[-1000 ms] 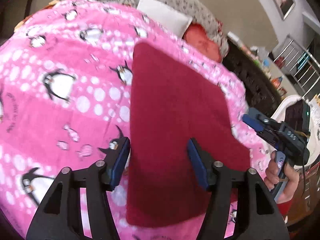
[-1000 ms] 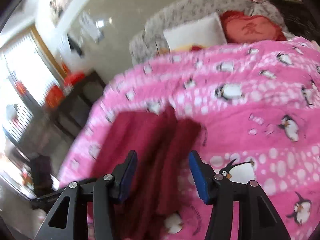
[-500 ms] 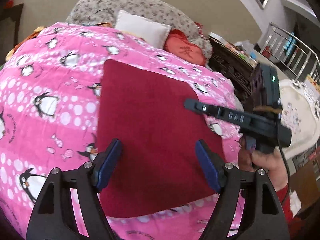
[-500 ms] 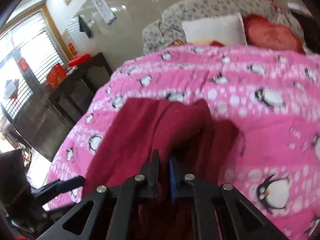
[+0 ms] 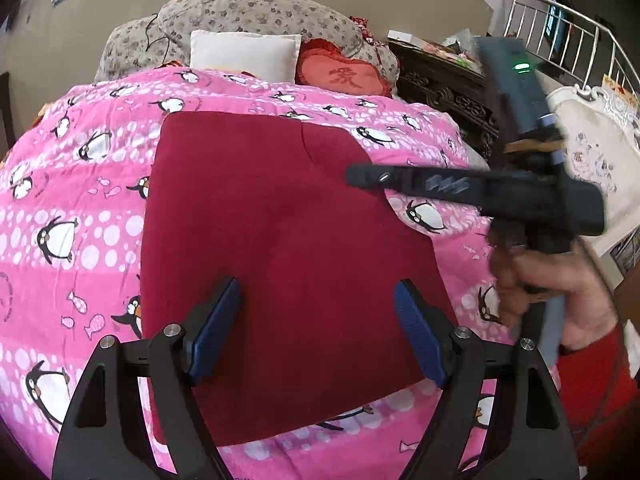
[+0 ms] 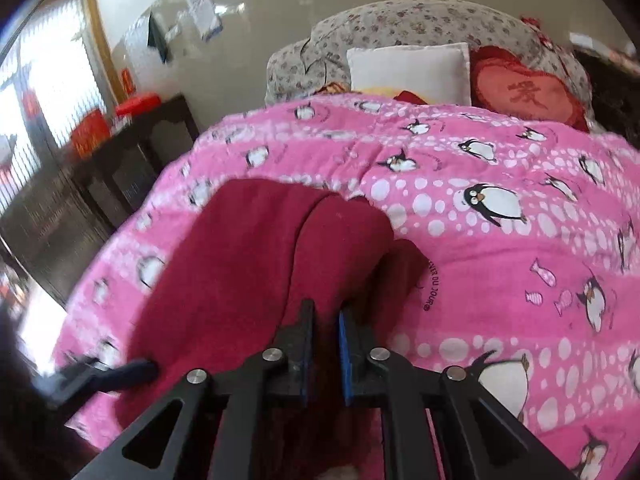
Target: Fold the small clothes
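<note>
The dark red cloth (image 5: 280,248) lies spread on the pink penguin blanket (image 5: 80,200), reaching close to the blanket's near edge, with bare blanket showing on both sides of it. On my right wrist feed its right-hand part (image 6: 280,264) is lifted into a loose fold, a raised flap standing above the blanket. My right gripper (image 6: 325,332) has its fingers clenched on that lifted fabric, blue pads pressed nearly together with cloth between them. My left gripper (image 5: 316,328) hangs above the near part of the cloth with its fingers spread wide, grasping nothing. In the left wrist feed the right gripper (image 5: 460,188) reaches in from the right edge, motion-blurred, in a hand (image 5: 560,292). At the blanket's far edge sit a white pillow (image 5: 244,54) and a red heart cushion (image 5: 344,78), against a floral bolster (image 5: 260,12).
</note>
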The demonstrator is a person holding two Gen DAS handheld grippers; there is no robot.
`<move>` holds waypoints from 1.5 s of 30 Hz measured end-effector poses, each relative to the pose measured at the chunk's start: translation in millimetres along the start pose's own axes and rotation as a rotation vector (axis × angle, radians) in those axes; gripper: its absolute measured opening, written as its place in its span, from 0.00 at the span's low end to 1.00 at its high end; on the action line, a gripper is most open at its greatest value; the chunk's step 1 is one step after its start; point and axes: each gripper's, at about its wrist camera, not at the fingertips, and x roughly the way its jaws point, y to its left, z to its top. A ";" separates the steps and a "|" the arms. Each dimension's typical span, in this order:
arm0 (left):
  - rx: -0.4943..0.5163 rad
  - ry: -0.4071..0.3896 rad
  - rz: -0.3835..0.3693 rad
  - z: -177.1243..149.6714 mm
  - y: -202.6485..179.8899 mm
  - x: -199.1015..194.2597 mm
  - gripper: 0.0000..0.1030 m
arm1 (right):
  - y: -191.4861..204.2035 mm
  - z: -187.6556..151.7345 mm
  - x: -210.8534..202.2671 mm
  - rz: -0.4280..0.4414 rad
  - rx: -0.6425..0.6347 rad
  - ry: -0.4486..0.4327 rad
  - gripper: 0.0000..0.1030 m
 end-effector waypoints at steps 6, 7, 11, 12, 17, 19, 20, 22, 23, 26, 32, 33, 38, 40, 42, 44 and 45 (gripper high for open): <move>-0.035 0.001 -0.015 -0.7 7.7 0.0 0.79 | 37.0 -3.3 -34.6 0.095 -0.064 -0.040 0.13; -0.033 0.002 -0.012 -0.5 7.2 -0.3 0.79 | 44.8 -4.9 -34.2 0.113 -0.092 -0.032 0.13; -0.035 -0.001 -0.007 -0.7 7.5 -2.2 0.79 | 51.9 -13.2 -19.3 0.070 -0.141 0.001 0.13; -0.037 -0.002 -0.008 -0.8 8.4 -2.0 0.79 | 48.2 -16.1 -12.6 0.041 -0.146 0.011 0.13; -0.035 -0.001 -0.007 -1.7 6.9 -1.7 0.79 | 23.1 -28.4 12.9 0.035 -0.121 0.048 0.12; -0.035 0.004 -0.002 -0.7 6.2 -2.8 0.79 | 25.1 -27.3 9.1 0.029 -0.127 0.047 0.12; -0.039 0.005 -0.001 -0.2 6.6 -3.9 0.79 | 27.2 -26.6 6.9 0.023 -0.132 0.048 0.13; -0.047 -0.003 0.005 2.5 8.7 -10.7 0.79 | 29.4 -25.0 2.4 0.017 -0.129 0.053 0.13; -0.045 -0.020 0.029 4.4 10.0 -15.4 0.79 | 30.5 -23.9 -0.9 0.017 -0.124 0.051 0.13; -0.022 -0.085 0.105 14.7 18.8 -29.4 0.79 | 35.8 -19.9 -12.5 0.021 -0.122 0.013 0.14; -0.101 -0.079 0.146 39.4 52.0 -15.2 0.79 | 33.3 4.0 -4.3 -0.023 -0.078 -0.047 0.19; -0.112 -0.075 0.154 41.0 55.5 -11.5 0.79 | 31.3 8.0 2.1 -0.030 -0.073 -0.042 0.19; -0.188 -0.021 0.172 45.1 76.9 16.2 0.79 | 19.7 14.7 36.2 -0.111 -0.089 0.012 0.19; -0.205 0.006 0.171 43.0 81.9 27.8 0.79 | 13.8 15.2 48.2 -0.117 -0.093 0.021 0.19; -0.220 0.034 0.166 38.9 85.0 37.3 0.79 | 12.6 17.2 48.7 -0.109 -0.086 0.024 0.19; -0.226 0.028 0.162 35.8 85.2 37.7 0.79 | 16.8 17.9 39.7 -0.107 -0.096 0.027 0.19; -0.225 0.023 0.165 35.0 84.8 36.8 0.79 | 20.8 16.9 30.0 -0.097 -0.097 0.027 0.19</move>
